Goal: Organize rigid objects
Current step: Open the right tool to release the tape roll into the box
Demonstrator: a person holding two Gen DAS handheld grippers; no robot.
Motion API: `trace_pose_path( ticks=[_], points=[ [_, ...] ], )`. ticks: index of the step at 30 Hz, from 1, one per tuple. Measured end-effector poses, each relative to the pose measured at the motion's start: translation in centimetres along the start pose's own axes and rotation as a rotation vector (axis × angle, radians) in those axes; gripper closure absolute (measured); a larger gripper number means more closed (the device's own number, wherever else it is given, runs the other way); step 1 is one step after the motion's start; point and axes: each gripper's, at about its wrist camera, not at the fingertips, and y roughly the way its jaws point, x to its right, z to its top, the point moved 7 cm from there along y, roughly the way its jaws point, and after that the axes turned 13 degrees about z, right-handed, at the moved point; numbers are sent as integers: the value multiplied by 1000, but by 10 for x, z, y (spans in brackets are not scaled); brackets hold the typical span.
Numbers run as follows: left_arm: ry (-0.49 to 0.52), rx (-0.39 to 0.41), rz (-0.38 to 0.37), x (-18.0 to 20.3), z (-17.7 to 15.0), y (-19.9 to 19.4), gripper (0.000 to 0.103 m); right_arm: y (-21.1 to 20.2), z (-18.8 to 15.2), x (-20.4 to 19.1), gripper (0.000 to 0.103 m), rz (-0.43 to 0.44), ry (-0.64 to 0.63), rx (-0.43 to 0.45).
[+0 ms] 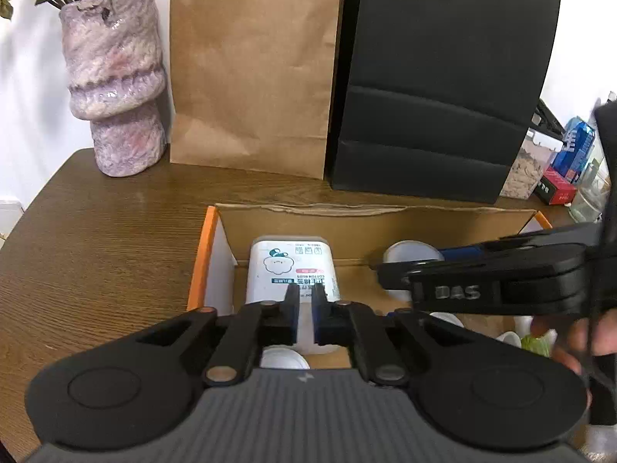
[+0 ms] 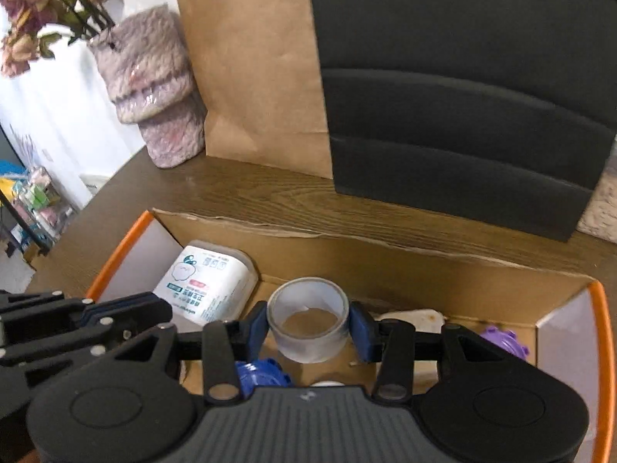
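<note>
An orange-rimmed cardboard box (image 1: pixel 200 254) sits on the wooden table. A white cotton-swab container (image 1: pixel 289 270) lies inside at its left. My left gripper (image 1: pixel 305 301) hovers over this container with its jaws nearly closed and nothing between them. My right gripper (image 2: pixel 308 328) is shut on a roll of clear tape (image 2: pixel 308 318) and holds it over the box (image 2: pixel 601 308). The container (image 2: pixel 208 289) is to its left. The right gripper (image 1: pixel 482 277) also shows in the left wrist view, and the left gripper (image 2: pixel 127 308) in the right wrist view.
A brown paper bag (image 1: pixel 250 69), a black bag (image 1: pixel 443 77) and a purple vase (image 1: pixel 115 77) stand behind the box. In the box lie a blue toothed piece (image 2: pixel 262 374), a purple toothed piece (image 2: pixel 505 341) and white pieces (image 1: pixel 283 359). Clutter (image 1: pixel 570 162) stands far right.
</note>
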Motion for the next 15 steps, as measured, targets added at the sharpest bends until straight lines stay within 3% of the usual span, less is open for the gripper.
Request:
trace_pose_path(
  ticks=[2,4,7,11,15],
  points=[
    [6,12,12,-1,1,-1,72,2,-1,-1,36,-8,4,9],
    [9,38,33,-5,3,-7,62,-3,0,-2,36,-11,11,23],
    [10,44,35,-10,5,-19,61,-21,3,-7,36,0,16,53],
    [-9,83,48,-18,11,-48,42,-65,5,-17,36,-22,-7,102],
    [26,178,56,-18,14,-93,32,-122,-4,-31,34,-68,-39,149]
  ],
)
